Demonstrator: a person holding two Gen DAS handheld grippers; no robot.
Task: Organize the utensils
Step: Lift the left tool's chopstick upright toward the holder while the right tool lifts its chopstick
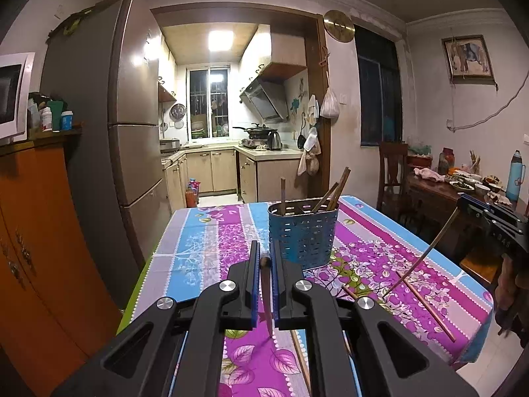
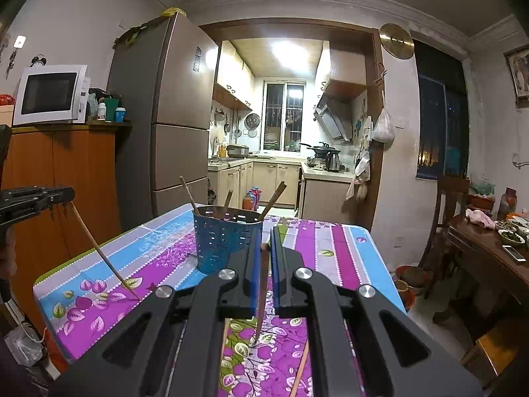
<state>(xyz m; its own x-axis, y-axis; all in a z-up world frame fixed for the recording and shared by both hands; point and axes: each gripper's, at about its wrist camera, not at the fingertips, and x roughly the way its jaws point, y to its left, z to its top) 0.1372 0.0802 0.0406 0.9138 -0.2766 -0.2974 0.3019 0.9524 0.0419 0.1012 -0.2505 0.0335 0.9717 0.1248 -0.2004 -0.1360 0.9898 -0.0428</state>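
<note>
Transfer step: left tool (image 1: 264,261) and right tool (image 2: 263,248) each clamp 1 chopstick, tips on the worktop (image 1: 205,231), next needing lifting into the blue holder (image 1: 302,235) mid-worktop.

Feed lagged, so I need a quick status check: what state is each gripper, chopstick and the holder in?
Left gripper: shut on a chopstick, tip down at the tablecloth.
Right gripper: shut on a second chopstick, tip down at the cloth.
Holder: upright, several chopsticks standing in it.
Loose chopsticks: lying flat on the cloth.
</note>
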